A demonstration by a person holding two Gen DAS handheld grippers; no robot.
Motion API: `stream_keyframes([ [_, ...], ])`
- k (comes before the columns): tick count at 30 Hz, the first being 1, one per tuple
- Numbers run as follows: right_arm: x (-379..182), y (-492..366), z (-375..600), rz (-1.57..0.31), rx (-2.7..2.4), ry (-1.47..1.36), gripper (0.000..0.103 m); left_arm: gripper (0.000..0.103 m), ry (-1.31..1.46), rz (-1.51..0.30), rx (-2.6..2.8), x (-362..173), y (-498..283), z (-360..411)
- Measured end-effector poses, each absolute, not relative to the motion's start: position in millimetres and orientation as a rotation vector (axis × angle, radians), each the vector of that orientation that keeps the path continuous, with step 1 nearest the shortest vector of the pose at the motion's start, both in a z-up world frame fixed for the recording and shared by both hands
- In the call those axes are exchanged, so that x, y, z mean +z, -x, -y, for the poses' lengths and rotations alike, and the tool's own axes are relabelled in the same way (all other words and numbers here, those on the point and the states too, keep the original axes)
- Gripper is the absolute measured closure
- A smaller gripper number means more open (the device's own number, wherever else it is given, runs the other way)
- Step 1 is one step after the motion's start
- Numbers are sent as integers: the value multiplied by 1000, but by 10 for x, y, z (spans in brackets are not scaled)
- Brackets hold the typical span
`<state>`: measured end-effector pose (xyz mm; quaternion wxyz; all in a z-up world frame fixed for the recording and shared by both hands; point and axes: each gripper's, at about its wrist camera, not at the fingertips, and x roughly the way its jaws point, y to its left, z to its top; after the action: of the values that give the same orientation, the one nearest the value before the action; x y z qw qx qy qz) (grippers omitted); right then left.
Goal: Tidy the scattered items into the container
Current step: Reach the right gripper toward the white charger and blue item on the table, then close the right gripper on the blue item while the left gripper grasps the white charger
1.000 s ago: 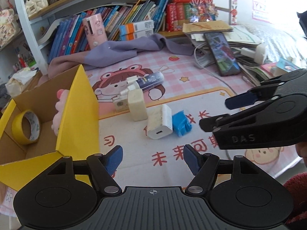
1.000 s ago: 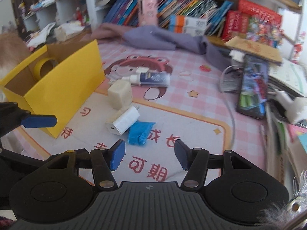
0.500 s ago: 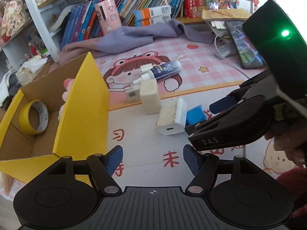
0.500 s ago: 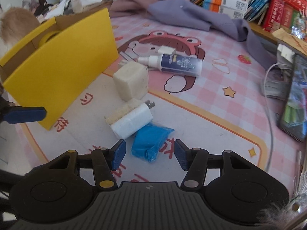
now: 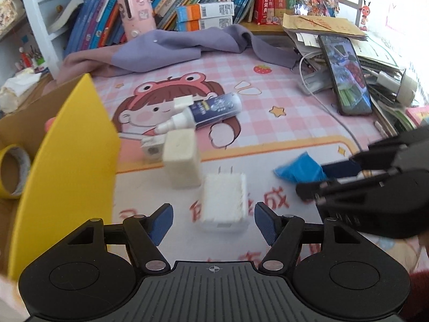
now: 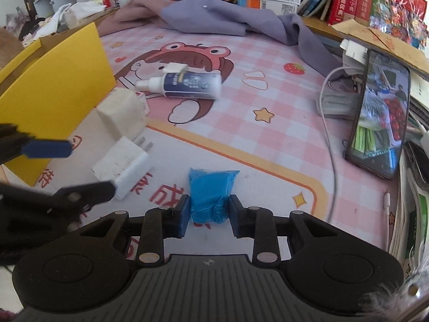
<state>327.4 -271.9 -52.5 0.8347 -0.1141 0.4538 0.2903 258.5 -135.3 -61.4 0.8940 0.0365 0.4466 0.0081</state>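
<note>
Right gripper (image 6: pixel 206 216) had its fingers clamped on the near end of the blue packet (image 6: pixel 210 193), which lay on the pink cartoon mat (image 6: pixel 268 102) covering the surface; most of the packet stuck out ahead of the pads, so we judged the grip shallow and wanted a straight lift before any sideways swing. Left gripper (image 5: pixel 214 222) had its fingers apart and closing slowly around the white charger (image 5: pixel 224 204), pads not touching its sides yet. We thought the clean way was to centre on the charger body, keep clear of the prongs at its far end, and avoid nudging the cream block (image 5: pixel 181 158) just beyond it. The spray bottle (image 5: pixel 207 111) lay further back on the mat, untouched. The yellow cardboard box (image 5: pixel 64 166) stood open at the left with a yellow tape roll (image 5: pixel 13 171) already inside. For the drop we needed to clear the tall yellow flap, go over it rather than into it, and release low so the light packet didn't bounce out.
</note>
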Motion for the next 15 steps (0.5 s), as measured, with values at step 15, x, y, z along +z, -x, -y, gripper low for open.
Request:
stream_keyframes([
  [15,-573,-3401,2662,-933,608,292,62,56,-2,-987,20,-810,-2837,1307],
])
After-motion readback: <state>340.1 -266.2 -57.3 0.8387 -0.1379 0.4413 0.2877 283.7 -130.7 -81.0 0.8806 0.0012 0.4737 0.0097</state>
